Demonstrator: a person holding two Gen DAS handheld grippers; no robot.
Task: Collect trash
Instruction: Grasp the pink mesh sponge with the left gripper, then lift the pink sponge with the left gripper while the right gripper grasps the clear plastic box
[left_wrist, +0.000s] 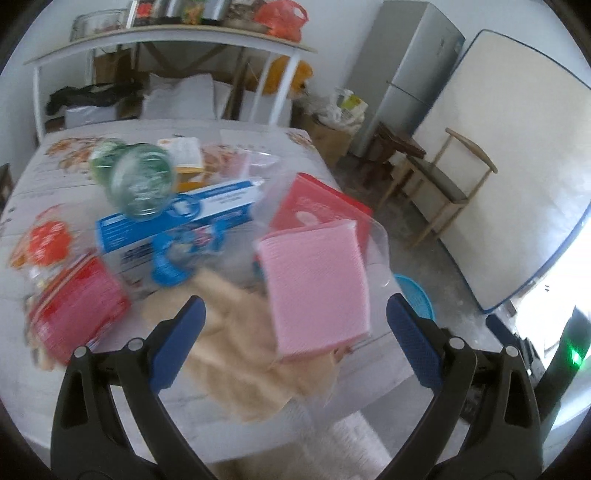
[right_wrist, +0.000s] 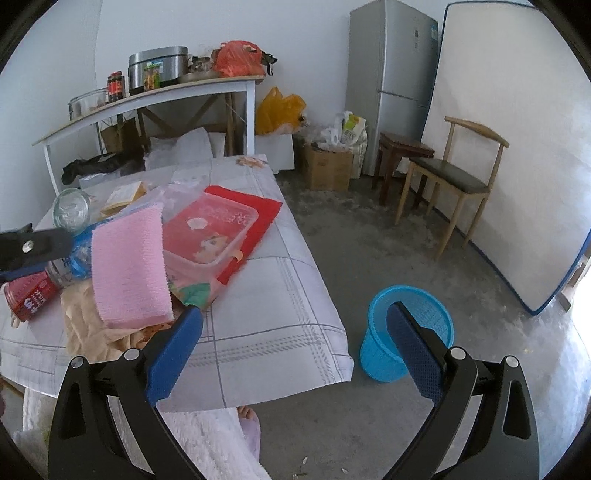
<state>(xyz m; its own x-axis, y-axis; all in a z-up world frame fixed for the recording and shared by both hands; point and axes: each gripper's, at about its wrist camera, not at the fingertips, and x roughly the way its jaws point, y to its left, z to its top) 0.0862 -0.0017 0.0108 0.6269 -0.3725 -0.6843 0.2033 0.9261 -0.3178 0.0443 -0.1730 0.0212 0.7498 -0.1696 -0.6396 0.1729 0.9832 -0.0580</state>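
Barely started: both tongs, left and right, gape empty, junk covers the bench, and the bin looks empty.

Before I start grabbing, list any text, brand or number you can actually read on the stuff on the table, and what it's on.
None reads with certainty.
Blue and white box: white print, blurred.
Red can: white lettering, too small.
Red folder under the clear plastic box: pale script, illegible.
Yellow packet: print too small.
Fridge door sticker: unreadable.
Pink sponge: no print visible.
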